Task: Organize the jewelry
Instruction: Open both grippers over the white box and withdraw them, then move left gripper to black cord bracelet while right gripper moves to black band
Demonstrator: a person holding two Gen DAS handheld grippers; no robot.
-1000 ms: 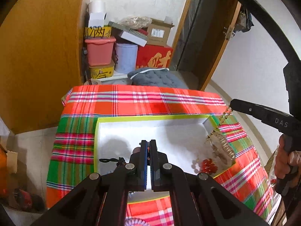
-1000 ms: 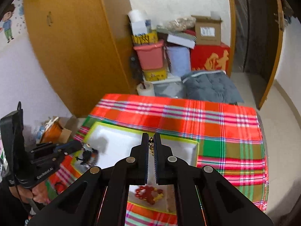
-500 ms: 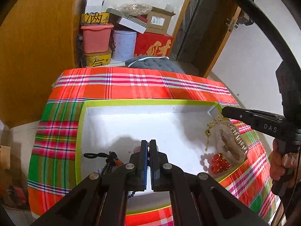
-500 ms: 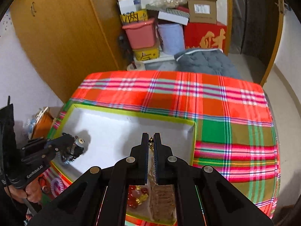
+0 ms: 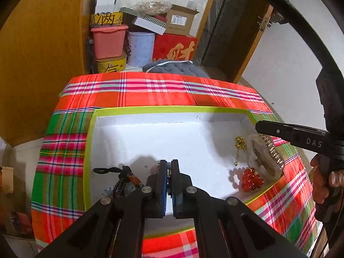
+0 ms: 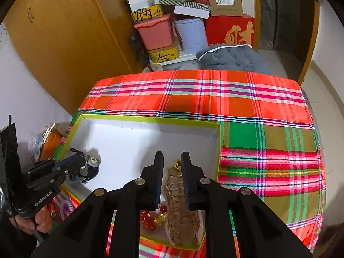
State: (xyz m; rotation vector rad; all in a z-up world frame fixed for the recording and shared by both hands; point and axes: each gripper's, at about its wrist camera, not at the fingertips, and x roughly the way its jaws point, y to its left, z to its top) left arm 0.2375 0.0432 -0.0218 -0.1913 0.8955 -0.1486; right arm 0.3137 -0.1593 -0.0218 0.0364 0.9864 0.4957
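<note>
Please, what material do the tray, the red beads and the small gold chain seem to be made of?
Tray: probably cardboard or foam board, matte white inside with a lime-green edge; thin flat walls, folded corners.
Red beads: glass or clear plastic; translucent, glossy, with bright highlights.
Gold chain: looks like metal, shiny yellow links; real gold or only plating cannot be told.

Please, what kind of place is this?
Probably a room in a home, used partly for storage: a table with a plaid cloth, stacked boxes and tubs beside a wooden wardrobe, and a cushion on the floor.
</note>
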